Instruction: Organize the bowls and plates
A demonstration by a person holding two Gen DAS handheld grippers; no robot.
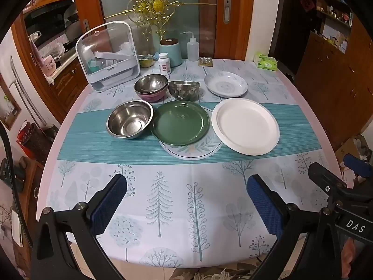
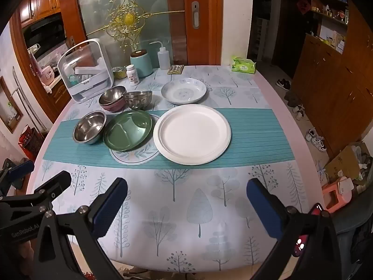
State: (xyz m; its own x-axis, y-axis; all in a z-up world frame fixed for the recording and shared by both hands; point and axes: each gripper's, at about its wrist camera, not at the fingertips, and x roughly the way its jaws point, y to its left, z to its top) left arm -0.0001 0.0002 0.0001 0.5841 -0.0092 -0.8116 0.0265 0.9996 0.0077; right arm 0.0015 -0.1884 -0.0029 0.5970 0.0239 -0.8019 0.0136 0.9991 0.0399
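Observation:
On the table's teal runner sit a steel bowl (image 1: 129, 119) (image 2: 89, 127), a green plate (image 1: 180, 122) (image 2: 127, 130) resting on a leaf-patterned plate (image 1: 205, 148) (image 2: 139, 155), and a white plate (image 1: 246, 126) (image 2: 192, 133). Behind them stand a steel bowl nested in a maroon bowl (image 1: 151, 88) (image 2: 112, 100), a faceted steel bowl (image 1: 184, 90) (image 2: 138, 99) and a blue-patterned plate (image 1: 225, 84) (image 2: 184, 91). My left gripper (image 1: 186, 206) and right gripper (image 2: 186, 206) are open and empty above the table's near edge.
At the back left stand a clear-lidded white box (image 1: 108, 57), a teal canister (image 1: 170, 52), a pill bottle (image 1: 164, 63) and a squeeze bottle (image 1: 193, 46). A green tissue pack (image 1: 265, 61) lies at the back right. Shoes and boxes lie on the floor to the right (image 2: 314, 137).

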